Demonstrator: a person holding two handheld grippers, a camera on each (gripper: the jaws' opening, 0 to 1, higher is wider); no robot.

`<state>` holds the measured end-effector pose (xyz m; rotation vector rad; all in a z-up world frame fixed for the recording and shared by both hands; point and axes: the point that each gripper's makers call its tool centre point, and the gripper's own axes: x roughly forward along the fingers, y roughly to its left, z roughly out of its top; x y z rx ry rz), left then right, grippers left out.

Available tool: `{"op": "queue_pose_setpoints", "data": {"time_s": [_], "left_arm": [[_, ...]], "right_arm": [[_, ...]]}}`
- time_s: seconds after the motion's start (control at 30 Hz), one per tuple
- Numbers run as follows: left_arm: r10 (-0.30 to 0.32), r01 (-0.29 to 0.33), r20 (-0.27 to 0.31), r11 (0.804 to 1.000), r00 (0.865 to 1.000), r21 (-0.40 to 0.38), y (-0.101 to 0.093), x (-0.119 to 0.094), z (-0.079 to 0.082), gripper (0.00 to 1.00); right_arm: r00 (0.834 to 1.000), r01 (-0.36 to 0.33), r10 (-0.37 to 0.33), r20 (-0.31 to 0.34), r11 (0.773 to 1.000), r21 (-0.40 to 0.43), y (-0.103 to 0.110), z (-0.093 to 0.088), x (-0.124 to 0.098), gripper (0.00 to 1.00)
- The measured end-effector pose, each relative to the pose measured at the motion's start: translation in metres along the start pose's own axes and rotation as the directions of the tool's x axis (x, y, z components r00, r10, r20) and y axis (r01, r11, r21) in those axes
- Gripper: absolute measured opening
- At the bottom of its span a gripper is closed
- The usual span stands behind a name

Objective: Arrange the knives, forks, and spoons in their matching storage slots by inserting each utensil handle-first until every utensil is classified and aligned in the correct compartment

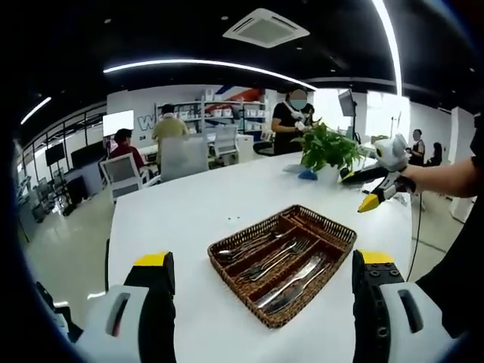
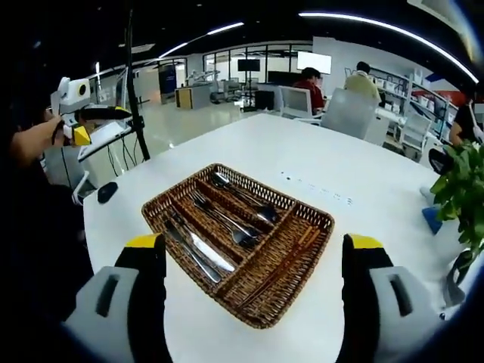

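A brown wicker cutlery basket (image 1: 338, 229) lies on the white table in front of both grippers. Its long slots hold spoons (image 1: 249, 246), forks (image 1: 278, 258) and knives (image 1: 296, 278). The right gripper view has the same basket (image 2: 310, 214) with spoons (image 2: 243, 195), forks (image 2: 221, 218), knives (image 2: 198, 251) and brown sticks (image 2: 286, 261) in the end slot. My left gripper (image 1: 262, 261) hangs open above the table's near edge, its jaws empty. My right gripper (image 2: 253, 246) is open and empty too. In the left gripper view, a hand holds the right gripper (image 1: 369, 189) high beside the plant.
A potted green plant (image 1: 329, 147) stands at the far side of the table (image 1: 189, 204), with a blue object (image 1: 306, 174) by it. A small black object (image 2: 107, 191) lies near the table's edge. Several people and office chairs (image 1: 125, 172) are beyond the table.
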<state>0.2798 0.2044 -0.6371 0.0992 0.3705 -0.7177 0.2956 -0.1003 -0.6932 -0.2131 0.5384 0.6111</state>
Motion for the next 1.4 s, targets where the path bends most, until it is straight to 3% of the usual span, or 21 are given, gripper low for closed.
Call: {"op": "queue_pose_setpoints", "data": {"time_s": [0.17, 0.3, 0.73, 0.97, 1.4], "left_arm": [[0.005, -0.005, -0.020, 1.000, 1.000, 0.003, -0.007, 0.000, -0.003, 1.00], [0.003, -0.004, -0.063, 1.000, 0.998, -0.011, -0.009, -0.002, -0.014, 1.00], [0.025, -0.026, -0.077, 1.000, 0.997, -0.006, -0.012, -0.015, -0.022, 1.00], [0.023, -0.022, -0.094, 1.000, 0.995, 0.004, -0.017, -0.017, -0.022, 1.00], [0.045, -0.046, -0.076, 0.999, 0.996, -0.017, -0.016, -0.025, -0.018, 1.00]], "right_arm": [[1.000, 0.012, -0.012, -0.005, 1.000, -0.007, -0.004, -0.003, -0.018, 1.00], [1.000, 0.010, -0.010, -0.015, 1.000, 0.020, -0.008, -0.007, -0.032, 1.00], [0.999, 0.022, -0.022, -0.029, 1.000, 0.008, -0.013, -0.022, -0.064, 1.00], [0.999, 0.026, -0.025, -0.036, 1.000, 0.011, -0.015, -0.024, -0.070, 1.00], [1.000, 0.020, -0.020, -0.011, 1.000, 0.019, -0.011, -0.023, -0.072, 1.00]]}}
